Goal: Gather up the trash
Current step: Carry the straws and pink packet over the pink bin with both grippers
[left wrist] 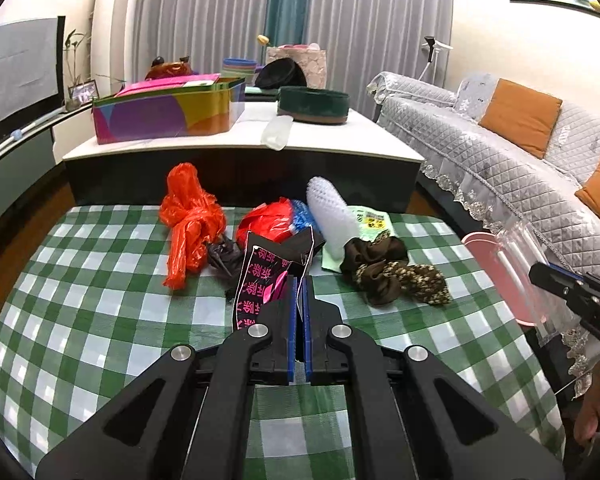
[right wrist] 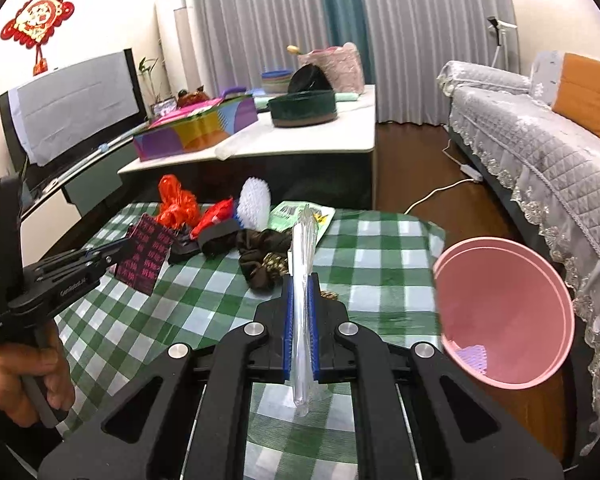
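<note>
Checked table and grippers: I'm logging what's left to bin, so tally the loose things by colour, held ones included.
Red/orange bags: 2 (knotted bag, crumpled bag)
Black and pink wrapper, in left gripper: 1
Clear wrapper, in right gripper: 1
White foam net: 1
Brown scrunchies: 2
Total: 7

The white-topped low table [left wrist: 340, 136] stands in the middle of the room. On it, toward the left, sits a rectangular box printed in purple, yellow and orange [left wrist: 168, 114]; toward the right, a round dark-green velvet tray with a brown band [left wrist: 313, 105]. Behind that tray rest a black bowl-shaped hat [left wrist: 281, 75] and a pale pink lace bag [left wrist: 300, 62]. To the table's right runs a grey quilted sofa [left wrist: 484, 152] with orange cushions [left wrist: 520, 116]. Beyond the table hang grey pleated curtains [left wrist: 204, 12]. To its left stands a covered television [right wrist: 74, 106].
</note>
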